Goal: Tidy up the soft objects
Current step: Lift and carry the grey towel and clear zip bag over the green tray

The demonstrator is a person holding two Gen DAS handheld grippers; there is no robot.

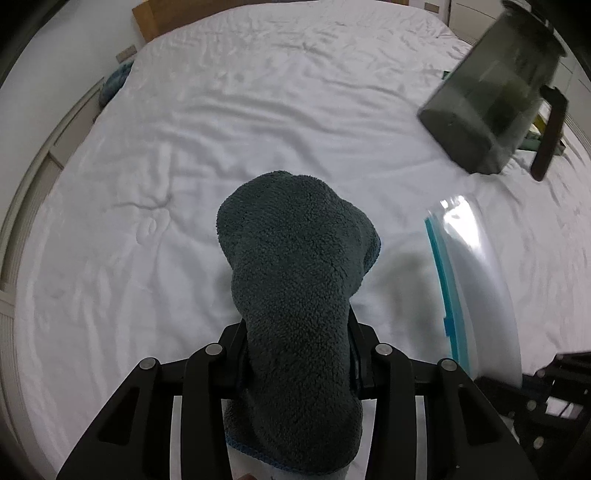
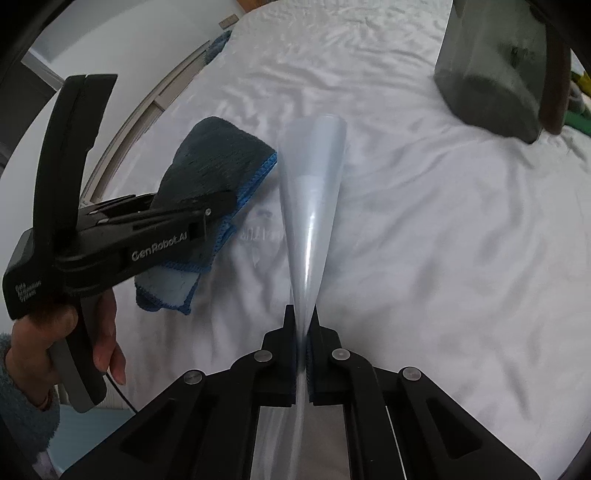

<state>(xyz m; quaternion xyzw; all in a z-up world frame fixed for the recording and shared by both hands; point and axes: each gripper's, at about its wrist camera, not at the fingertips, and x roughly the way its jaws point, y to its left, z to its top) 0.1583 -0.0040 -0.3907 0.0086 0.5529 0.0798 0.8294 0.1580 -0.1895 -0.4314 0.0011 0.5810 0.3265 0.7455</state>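
Note:
A folded dark grey-blue fleece towel (image 1: 295, 295) with a blue hem hangs above the white bed, pinched between the fingers of my left gripper (image 1: 297, 332). In the right wrist view the same towel (image 2: 214, 162) sticks out past the left gripper (image 2: 221, 201), which a person's hand (image 2: 107, 332) holds at the left. My right gripper (image 2: 303, 325) is shut on the edge of a clear plastic zip bag (image 2: 314, 206), which stands up edge-on from the jaws. In the left wrist view the bag (image 1: 476, 288) shows its blue zip strip to the right of the towel.
A white quilted bed cover (image 1: 221, 129) fills both views. A dark translucent bin with a handle (image 1: 495, 99) rests at the far right of the bed, also seen as the bin (image 2: 495, 70) in the right wrist view. A wooden headboard (image 1: 155, 14) is at the far edge.

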